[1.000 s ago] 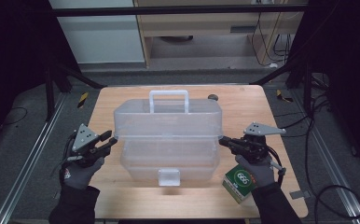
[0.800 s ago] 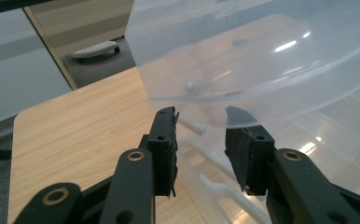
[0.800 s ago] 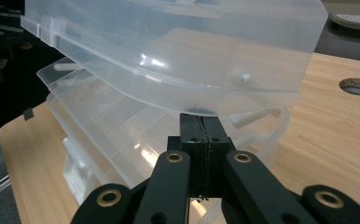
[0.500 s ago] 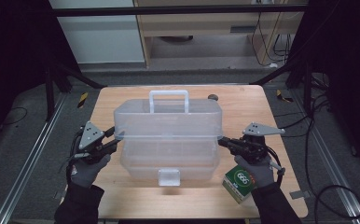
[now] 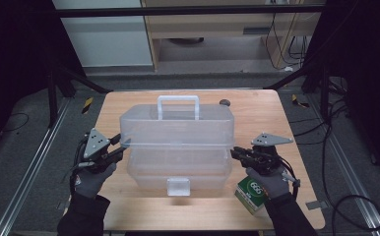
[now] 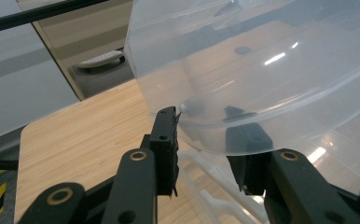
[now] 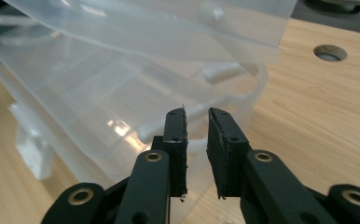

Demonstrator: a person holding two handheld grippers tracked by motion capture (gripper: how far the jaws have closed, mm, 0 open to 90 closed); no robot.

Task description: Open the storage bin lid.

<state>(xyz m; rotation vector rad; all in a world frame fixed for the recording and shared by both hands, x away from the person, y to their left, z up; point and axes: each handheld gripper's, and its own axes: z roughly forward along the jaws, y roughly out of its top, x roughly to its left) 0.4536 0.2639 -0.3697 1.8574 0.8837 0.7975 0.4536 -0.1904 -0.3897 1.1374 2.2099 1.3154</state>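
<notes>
Keep left gripper [image 5: 120,146] fingers clamped, seemingly, on the lid [image 5: 178,123] at its left rim, clear box [image 5: 178,164] mid-counter [image 5: 257,113]. Bring right gripper [image 5: 234,153], fingers just parted and empty, squarely onto the right rim.

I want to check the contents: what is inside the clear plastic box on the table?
Through the clear plastic box I see only tray-like layers and the wooden table behind it. No loose items are visible inside, though the hazy walls may hide small ones.
</notes>
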